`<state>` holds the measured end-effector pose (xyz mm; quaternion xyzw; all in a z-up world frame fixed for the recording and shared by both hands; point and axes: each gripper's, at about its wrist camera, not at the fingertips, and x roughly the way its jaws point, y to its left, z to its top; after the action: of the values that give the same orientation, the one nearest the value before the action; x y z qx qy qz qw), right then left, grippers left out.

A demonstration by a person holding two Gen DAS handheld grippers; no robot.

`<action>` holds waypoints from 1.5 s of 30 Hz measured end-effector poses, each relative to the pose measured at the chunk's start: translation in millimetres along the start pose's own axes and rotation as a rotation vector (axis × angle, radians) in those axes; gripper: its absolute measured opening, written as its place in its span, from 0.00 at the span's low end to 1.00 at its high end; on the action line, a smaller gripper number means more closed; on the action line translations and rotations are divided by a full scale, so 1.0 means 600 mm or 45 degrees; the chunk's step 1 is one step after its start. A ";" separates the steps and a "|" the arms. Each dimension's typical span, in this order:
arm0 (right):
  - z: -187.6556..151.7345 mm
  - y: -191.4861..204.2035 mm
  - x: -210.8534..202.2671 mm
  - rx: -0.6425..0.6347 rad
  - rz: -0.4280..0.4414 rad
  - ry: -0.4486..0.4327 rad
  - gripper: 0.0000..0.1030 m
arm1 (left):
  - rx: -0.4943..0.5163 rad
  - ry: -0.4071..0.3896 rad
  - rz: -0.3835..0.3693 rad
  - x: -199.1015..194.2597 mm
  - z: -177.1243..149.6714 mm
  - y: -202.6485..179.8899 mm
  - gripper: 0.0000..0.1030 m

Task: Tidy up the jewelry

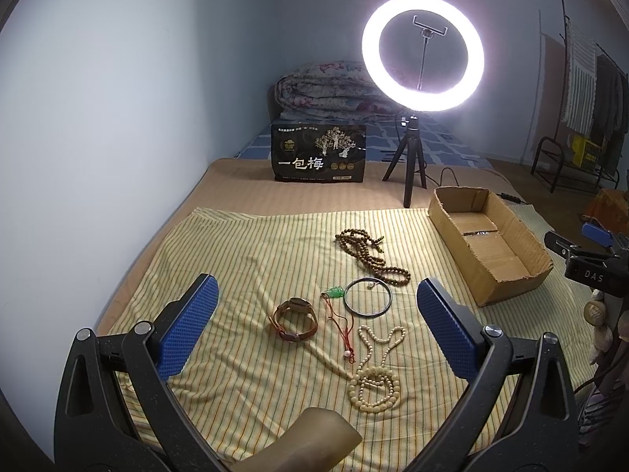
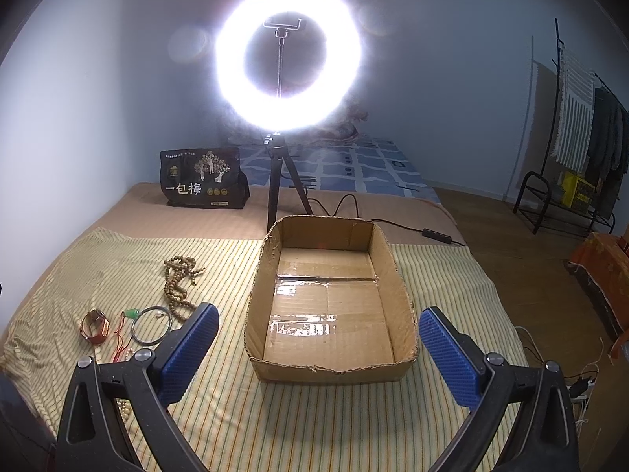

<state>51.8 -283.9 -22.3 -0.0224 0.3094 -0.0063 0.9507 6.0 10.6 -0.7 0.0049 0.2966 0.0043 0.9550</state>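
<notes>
Jewelry lies on a striped cloth (image 1: 251, 259). In the left wrist view I see a brown bead necklace (image 1: 371, 255), a dark bangle (image 1: 368, 298), a green pendant on a red cord (image 1: 334, 292), a brown-strap watch (image 1: 295, 318) and a cream bead necklace (image 1: 375, 373). My left gripper (image 1: 314, 314) is open above the watch and empty. An open cardboard box (image 2: 334, 369) stands empty to the right. My right gripper (image 2: 318, 338) is open over the box's near end, empty. The right wrist view also shows the bead necklace (image 2: 179, 279), bangle (image 2: 151, 324) and watch (image 2: 94, 326).
A lit ring light on a tripod (image 1: 422, 59) stands behind the cloth, its cable (image 2: 393, 224) trailing right. A black snack bag (image 1: 319, 153) and a rolled quilt (image 1: 326, 90) sit further back. A clothes rack (image 2: 574, 145) stands at right. The wall is at left.
</notes>
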 end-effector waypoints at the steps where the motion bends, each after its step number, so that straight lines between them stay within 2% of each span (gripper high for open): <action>1: 0.000 0.001 0.002 0.002 0.005 0.003 1.00 | -0.004 0.002 0.002 0.002 0.000 0.002 1.00; 10: 0.002 0.020 0.019 -0.009 0.048 0.009 1.00 | -0.042 0.047 -0.009 0.030 -0.007 0.028 1.00; 15: 0.007 0.039 0.036 -0.032 0.072 0.013 1.00 | -0.062 0.108 -0.004 0.058 -0.015 0.048 1.00; 23: 0.021 0.080 0.074 -0.117 0.115 0.045 1.00 | -0.137 0.176 0.036 0.109 -0.037 0.084 1.00; 27: 0.031 0.100 0.104 -0.158 0.133 0.065 0.99 | -0.173 0.225 0.027 0.139 -0.047 0.098 0.99; 32: 0.039 0.129 0.147 -0.212 0.194 0.134 0.96 | -0.208 0.330 -0.013 0.178 -0.059 0.105 0.86; 34: 0.041 0.139 0.166 -0.209 0.236 0.181 0.94 | -0.235 0.380 -0.034 0.193 -0.066 0.106 0.75; 35: 0.042 0.144 0.174 -0.208 0.250 0.196 0.93 | -0.256 0.413 -0.052 0.203 -0.070 0.108 0.73; 39: 0.045 0.170 0.213 -0.220 0.318 0.275 0.86 | -0.280 0.461 -0.062 0.225 -0.078 0.112 0.60; 41: 0.045 0.184 0.232 -0.224 0.357 0.316 0.82 | -0.291 0.473 -0.066 0.235 -0.079 0.114 0.58; 43: 0.041 0.202 0.252 -0.236 0.396 0.363 0.78 | -0.312 0.492 -0.076 0.245 -0.081 0.119 0.51; 45: 0.038 0.216 0.268 -0.247 0.424 0.399 0.75 | -0.334 0.509 -0.085 0.258 -0.083 0.125 0.51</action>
<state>195.1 -158.0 -104.3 -0.0611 0.4518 0.1769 0.8723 104.5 87.5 -128.6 -0.1299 0.4765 0.0120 0.8694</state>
